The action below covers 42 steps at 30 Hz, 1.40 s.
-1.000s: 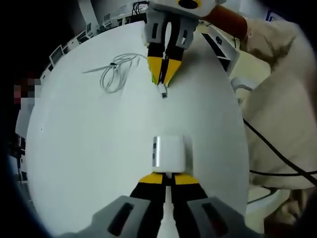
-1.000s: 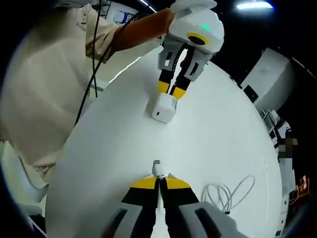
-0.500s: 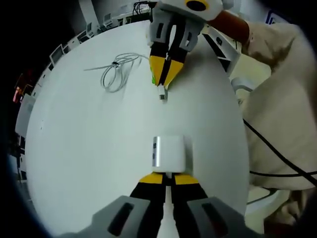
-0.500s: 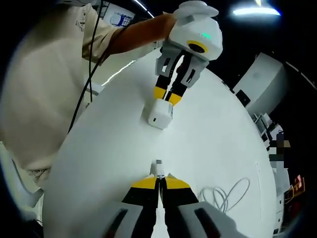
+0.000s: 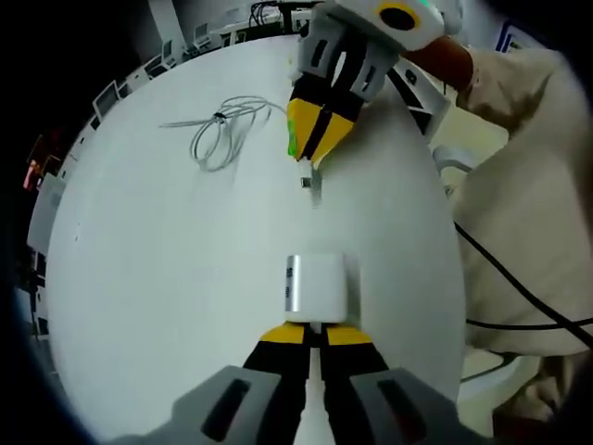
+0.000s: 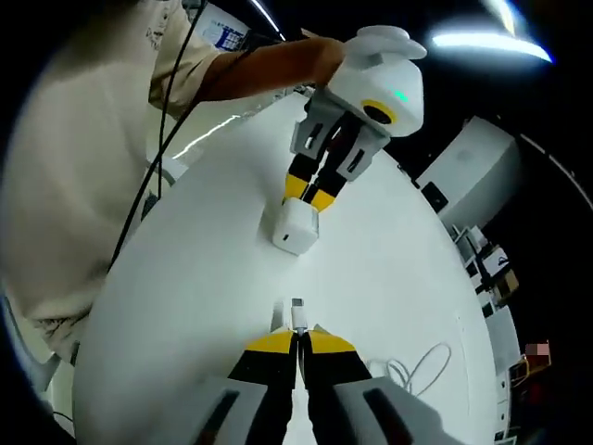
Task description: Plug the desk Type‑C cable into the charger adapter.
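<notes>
Facing charger adapter (image 6: 295, 225), Type-C plug (image 6: 297, 313) in right gripper (image 6: 298, 338), seemingly apart

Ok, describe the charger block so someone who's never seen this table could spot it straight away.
Look at the round white table. The charger block is the small white cube gripped at the tips of the left tongs. Unlike the thin looped cable nearby, it is boxy, with a silvery face on one side.

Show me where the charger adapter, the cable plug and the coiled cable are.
charger adapter (image 5: 318, 287): left gripper view, middle of its white top face.
cable plug (image 6: 297, 312): right gripper view, metal tip sticking out past the jaws.
coiled cable (image 5: 220, 139): left gripper view, on the loop lying on the table.
</notes>
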Each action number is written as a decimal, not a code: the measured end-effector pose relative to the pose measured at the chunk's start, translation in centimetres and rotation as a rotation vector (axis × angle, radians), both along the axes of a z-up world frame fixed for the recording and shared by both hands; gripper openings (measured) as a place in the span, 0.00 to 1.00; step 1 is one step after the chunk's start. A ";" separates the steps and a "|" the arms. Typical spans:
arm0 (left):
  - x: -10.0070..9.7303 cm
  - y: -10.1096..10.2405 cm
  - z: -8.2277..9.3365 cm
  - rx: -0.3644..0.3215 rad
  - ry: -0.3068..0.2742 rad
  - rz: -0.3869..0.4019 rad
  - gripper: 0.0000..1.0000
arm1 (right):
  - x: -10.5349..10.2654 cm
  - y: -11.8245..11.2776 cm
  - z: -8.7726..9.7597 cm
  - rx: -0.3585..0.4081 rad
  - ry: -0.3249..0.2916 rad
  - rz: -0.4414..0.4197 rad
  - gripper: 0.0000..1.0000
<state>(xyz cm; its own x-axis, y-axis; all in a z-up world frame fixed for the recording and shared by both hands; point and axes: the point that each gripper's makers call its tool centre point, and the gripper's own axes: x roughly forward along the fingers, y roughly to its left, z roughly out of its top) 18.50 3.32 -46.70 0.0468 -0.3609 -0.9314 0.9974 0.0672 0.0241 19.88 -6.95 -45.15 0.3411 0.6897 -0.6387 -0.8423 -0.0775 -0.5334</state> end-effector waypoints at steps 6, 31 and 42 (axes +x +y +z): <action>-0.1 0.0 0.0 -0.003 0.003 0.001 0.05 | -0.1 0.2 0.0 0.003 -0.107 -0.009 0.06; 0.4 0.2 0.0 -0.020 0.025 -0.005 0.05 | -0.5 1.9 0.6 0.112 -0.488 0.075 0.05; 0.3 0.1 0.0 -0.015 0.026 0.001 0.05 | -1.2 3.4 0.9 0.053 -0.637 0.149 0.05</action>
<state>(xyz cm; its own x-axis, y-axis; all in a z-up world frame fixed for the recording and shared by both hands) 18.83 3.40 -46.66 0.0225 -0.3745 -0.9270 0.9977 0.0681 -0.0033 18.65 -3.54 -44.25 0.5398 0.7838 -0.3070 -0.3421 -0.1289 -0.9308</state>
